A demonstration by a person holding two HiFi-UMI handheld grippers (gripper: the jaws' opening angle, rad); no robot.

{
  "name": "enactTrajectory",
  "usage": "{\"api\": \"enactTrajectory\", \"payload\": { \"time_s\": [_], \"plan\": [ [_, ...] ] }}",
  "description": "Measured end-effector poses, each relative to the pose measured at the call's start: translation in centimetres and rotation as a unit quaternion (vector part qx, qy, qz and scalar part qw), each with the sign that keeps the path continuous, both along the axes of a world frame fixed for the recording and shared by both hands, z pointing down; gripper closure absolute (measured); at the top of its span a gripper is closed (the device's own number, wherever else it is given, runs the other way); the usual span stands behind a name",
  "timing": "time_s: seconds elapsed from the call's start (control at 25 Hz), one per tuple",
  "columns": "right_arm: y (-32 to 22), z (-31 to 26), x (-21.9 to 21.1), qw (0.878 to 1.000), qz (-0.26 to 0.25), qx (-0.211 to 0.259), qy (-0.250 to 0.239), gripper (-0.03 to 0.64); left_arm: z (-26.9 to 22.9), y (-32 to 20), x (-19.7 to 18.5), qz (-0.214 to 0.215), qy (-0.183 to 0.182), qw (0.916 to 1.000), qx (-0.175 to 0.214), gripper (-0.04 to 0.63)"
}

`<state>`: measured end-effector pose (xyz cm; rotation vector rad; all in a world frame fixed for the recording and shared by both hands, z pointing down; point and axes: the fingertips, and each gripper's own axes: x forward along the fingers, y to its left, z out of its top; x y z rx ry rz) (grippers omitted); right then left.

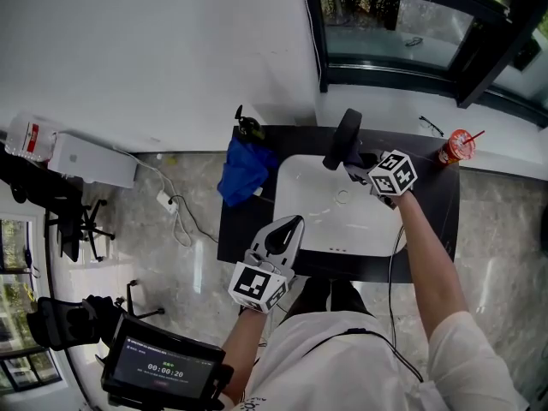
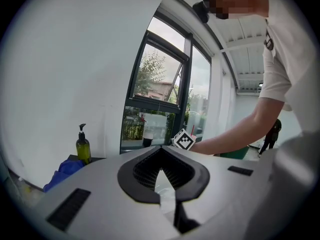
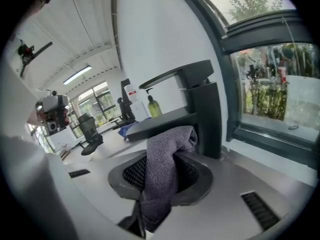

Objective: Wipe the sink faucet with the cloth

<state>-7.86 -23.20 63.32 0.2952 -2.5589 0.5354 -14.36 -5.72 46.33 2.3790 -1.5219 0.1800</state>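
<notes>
The black faucet (image 1: 346, 139) stands at the back rim of the white sink (image 1: 317, 229); in the right gripper view the faucet (image 3: 202, 109) rises just beyond the jaws. My right gripper (image 1: 356, 169) is at the faucet's base, shut on a grey cloth (image 3: 162, 176) whose upper fold lies against the faucet's column. My left gripper (image 1: 294, 223) hovers over the sink's front left corner, away from the faucet. Its fingertips meet with nothing between them in the left gripper view (image 2: 161, 151).
A blue cloth (image 1: 243, 171) and a green soap bottle (image 1: 249, 128) sit on the black counter (image 1: 432, 204) left of the sink. A red cup (image 1: 458, 146) with a straw stands at the back right. A window and its sill run behind the counter.
</notes>
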Motion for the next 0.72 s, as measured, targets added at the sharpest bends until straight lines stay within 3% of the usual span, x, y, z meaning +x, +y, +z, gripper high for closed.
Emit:
{"api": "enactTrajectory", "payload": {
  "time_s": [0.24,0.36,0.52,0.72],
  "plan": [
    [6.0,-0.7,-0.2,0.992,-0.115,-0.042,-0.014,0.517,-0.2,0.1,0.5,0.004,0.002,1.0000,0.004,0.595],
    [7.1,0.1,1.0,0.989,-0.136,-0.052,0.011,0.517,-0.2,-0.1,0.6,0.007,0.005,0.9999,0.006,0.595],
    [4.1,1.5,3.0,0.995,-0.073,-0.031,0.052,0.517,-0.3,-0.1,0.7,0.010,0.006,0.9999,0.006,0.595],
    [-1.4,1.7,2.8,0.999,0.041,-0.010,0.035,0.517,0.0,0.2,0.2,0.002,0.001,1.0000,0.002,0.595]
  ]
}}
